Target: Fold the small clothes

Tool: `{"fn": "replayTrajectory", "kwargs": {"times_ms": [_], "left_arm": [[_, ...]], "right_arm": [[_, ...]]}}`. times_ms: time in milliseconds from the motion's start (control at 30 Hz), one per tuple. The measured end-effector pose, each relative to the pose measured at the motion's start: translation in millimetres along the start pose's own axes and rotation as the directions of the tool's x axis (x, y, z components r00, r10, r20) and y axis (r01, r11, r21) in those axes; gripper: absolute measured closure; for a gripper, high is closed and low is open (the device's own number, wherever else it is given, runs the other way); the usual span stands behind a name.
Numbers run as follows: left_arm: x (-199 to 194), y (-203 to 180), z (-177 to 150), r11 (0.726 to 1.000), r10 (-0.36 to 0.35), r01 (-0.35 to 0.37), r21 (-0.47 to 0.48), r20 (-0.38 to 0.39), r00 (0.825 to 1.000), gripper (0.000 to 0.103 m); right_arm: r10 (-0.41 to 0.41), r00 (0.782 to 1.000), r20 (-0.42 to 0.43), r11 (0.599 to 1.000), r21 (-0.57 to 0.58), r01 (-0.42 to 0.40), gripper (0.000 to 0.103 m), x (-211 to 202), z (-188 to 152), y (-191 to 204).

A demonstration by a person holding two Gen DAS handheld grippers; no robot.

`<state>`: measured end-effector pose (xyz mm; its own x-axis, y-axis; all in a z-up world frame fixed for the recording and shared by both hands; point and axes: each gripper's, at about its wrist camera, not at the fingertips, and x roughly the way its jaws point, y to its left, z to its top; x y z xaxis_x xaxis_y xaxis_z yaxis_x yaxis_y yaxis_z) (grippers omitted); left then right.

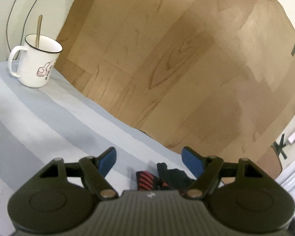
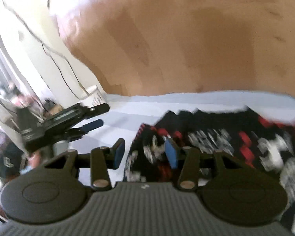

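Note:
A small black garment with red and white print lies on the light blue striped cloth, blurred by motion in the right wrist view. My right gripper is open and empty, just above the garment's left edge. My left gripper is open and empty over the cloth; a corner of the black and red garment shows between and below its blue pads. The left gripper also shows in the right wrist view, open, to the left of the garment.
A white enamel mug with a spoon stands on the cloth at the far left corner, and shows faintly in the right wrist view. Wood floor lies beyond the table edge. Thin cables run along the white wall.

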<state>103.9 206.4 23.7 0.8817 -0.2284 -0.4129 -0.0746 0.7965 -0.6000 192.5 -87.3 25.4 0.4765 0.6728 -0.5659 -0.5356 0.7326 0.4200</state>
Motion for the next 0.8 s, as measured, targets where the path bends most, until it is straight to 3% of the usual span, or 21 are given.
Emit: {"fn": "replayTrajectory", "kwargs": {"times_ms": [133, 300, 333, 367, 433, 500, 600, 700, 800], "left_arm": [[-6, 3, 5, 1.0, -0.018, 0.018, -0.015, 0.016, 1.0, 0.028], [-5, 6, 8, 0.999, -0.038, 0.039, -0.025, 0.007, 0.999, 0.028], [-6, 7, 9, 0.999, -0.037, 0.038, -0.027, 0.008, 0.999, 0.028], [-7, 8, 10, 0.999, -0.038, 0.038, -0.031, 0.011, 0.999, 0.028], [-11, 9, 11, 0.998, -0.042, 0.043, -0.044, 0.018, 0.999, 0.028], [-13, 12, 14, 0.997, -0.045, 0.047, -0.065, 0.026, 0.999, 0.028], [-16, 18, 17, 0.995, -0.041, 0.044, -0.086, 0.04, 0.998, 0.028], [-15, 22, 19, 0.994, -0.032, 0.036, -0.103, 0.042, 0.999, 0.028], [-15, 24, 20, 0.993, -0.028, 0.032, -0.112, 0.037, 0.999, 0.028]], "right_arm": [[-0.063, 0.987, -0.145, 0.988, -0.146, 0.042, 0.055, 70, 17, 28], [-0.155, 0.964, -0.217, 0.978, -0.171, 0.119, 0.056, 129, 22, 23], [-0.185, 0.959, -0.213, 0.971, -0.191, 0.145, 0.065, 137, 21, 20], [-0.211, 0.953, -0.219, 0.964, -0.208, 0.166, 0.095, 144, 19, 16], [-0.215, 0.949, -0.229, 0.966, -0.191, 0.173, 0.094, 148, 20, 12], [-0.17, 0.97, -0.174, 0.977, -0.156, 0.143, 0.094, 135, 30, 18], [-0.006, 0.999, -0.041, 0.995, -0.096, 0.002, 0.094, 99, 56, 39], [0.122, 0.99, 0.071, 0.985, -0.131, -0.112, 0.094, 57, 69, 58], [0.13, 0.982, 0.136, 0.979, -0.176, -0.105, 0.094, 15, 64, 58]]}}
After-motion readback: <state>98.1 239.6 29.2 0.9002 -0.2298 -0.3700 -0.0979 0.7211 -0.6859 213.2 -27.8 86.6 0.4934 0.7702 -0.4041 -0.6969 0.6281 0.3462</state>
